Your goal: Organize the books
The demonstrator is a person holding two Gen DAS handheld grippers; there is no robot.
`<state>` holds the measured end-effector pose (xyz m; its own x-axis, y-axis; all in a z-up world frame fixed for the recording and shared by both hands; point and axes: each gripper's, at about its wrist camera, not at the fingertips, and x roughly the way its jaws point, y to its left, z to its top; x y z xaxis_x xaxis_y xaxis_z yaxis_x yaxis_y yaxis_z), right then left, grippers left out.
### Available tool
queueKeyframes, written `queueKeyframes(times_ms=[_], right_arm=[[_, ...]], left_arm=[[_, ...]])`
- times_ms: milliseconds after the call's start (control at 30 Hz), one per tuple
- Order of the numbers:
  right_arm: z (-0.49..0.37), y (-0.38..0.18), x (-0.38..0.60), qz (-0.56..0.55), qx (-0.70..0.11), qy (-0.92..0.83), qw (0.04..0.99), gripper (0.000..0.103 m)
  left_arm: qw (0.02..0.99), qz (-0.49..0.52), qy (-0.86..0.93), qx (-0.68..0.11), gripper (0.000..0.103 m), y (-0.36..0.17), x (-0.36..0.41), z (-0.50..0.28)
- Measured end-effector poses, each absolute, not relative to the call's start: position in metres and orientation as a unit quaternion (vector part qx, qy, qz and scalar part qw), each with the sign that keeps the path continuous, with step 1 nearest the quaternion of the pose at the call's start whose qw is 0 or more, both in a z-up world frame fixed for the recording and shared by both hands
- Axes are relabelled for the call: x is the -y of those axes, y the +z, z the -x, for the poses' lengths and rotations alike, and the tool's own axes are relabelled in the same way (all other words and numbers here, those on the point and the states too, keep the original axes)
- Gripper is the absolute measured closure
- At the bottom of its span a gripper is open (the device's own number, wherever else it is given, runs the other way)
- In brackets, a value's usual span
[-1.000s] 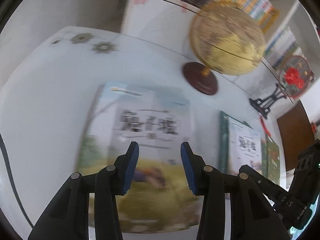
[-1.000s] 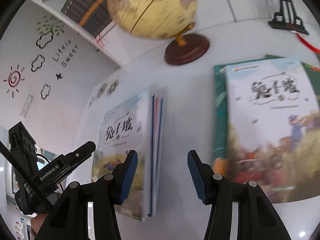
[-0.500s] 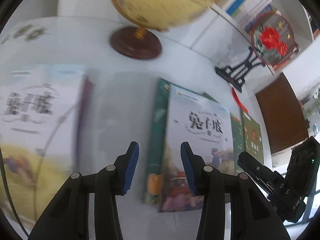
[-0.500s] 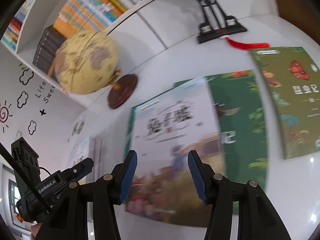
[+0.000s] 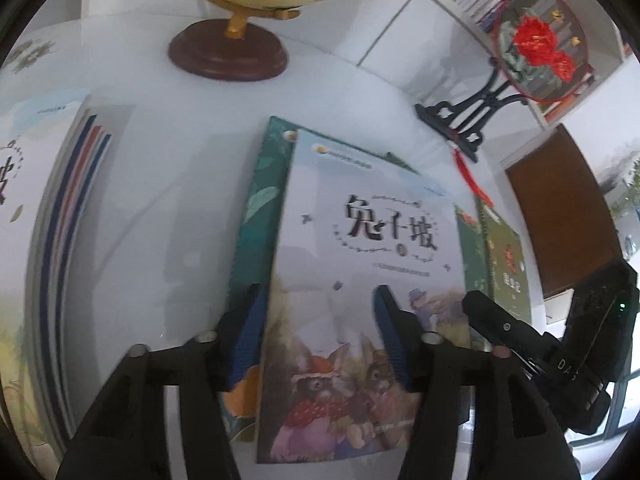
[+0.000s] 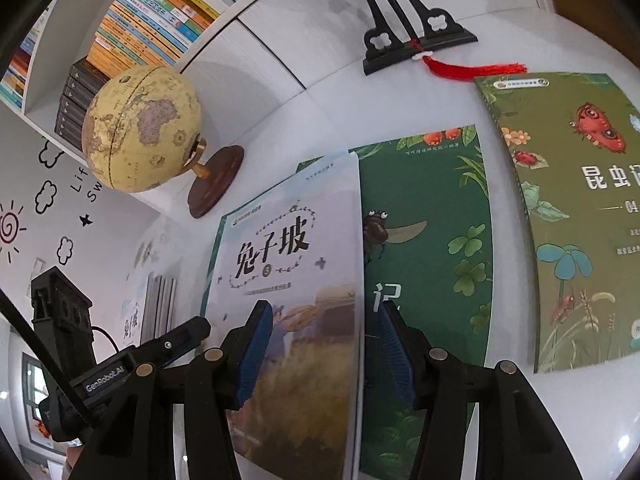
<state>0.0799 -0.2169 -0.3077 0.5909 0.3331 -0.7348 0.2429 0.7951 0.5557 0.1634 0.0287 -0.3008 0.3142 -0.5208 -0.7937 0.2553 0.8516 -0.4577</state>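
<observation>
The left gripper (image 5: 320, 344) is opening its fingers (image 5: 248, 332), which are spreading wide above the lower part of the pale book (image 5: 360, 272) and gripping nothing; whether the tips are touching the cover cannot be told. The right gripper (image 6: 320, 352) is holding its fingers (image 6: 256, 352) about half apart, empty, straddling the pale book's right edge where it is overlapping the dark green book (image 6: 432, 240). Both grippers are angling steeply down at the white tabletop (image 5: 180, 208). The pale book is lying on the dark green one, with an olive book (image 6: 572, 216) just beside them and a stack of books (image 5: 52, 240) lying well apart by the globe (image 6: 140, 128).
</observation>
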Motion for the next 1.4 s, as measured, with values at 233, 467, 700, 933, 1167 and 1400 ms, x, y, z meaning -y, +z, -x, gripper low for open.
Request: queueKeyframes(times_ms=[233,467,700,933,1167,1400], right_arm=[[-0.074,-0.318,0.22,-0.335,-0.388,0.103,0.852,0.03],[-0.08,-0.317,0.231,-0.373,-0.405,0.137,0.823,0.028],[-0.067,-0.304,0.253,-0.444,-0.34,0.169,0.812,0.05],[-0.063,-0.324,0.255,-0.444,-0.371,0.134,0.804,0.05],[-0.057,-0.335,0.246,-0.42,-0.394,0.117,0.809,0.055],[-0.056,-0.332,0.231,-0.451,-0.37,0.238,0.777,0.061]], left_arm=[[0.815,0.082,-0.24,-0.52,0.034,-0.3,-0.013,-0.157],[0.797,0.142,-0.269,-0.521,0.034,-0.3,-0.027,-0.159],[0.807,0.162,-0.295,-0.486,0.034,-0.285,-0.023,-0.148],[0.798,0.209,-0.296,-0.483,0.034,-0.288,-0.032,-0.151],[0.805,0.155,-0.275,-0.502,0.034,-0.295,-0.02,-0.141],[0.785,0.184,-0.307,-0.506,0.044,-0.299,-0.009,-0.137]])
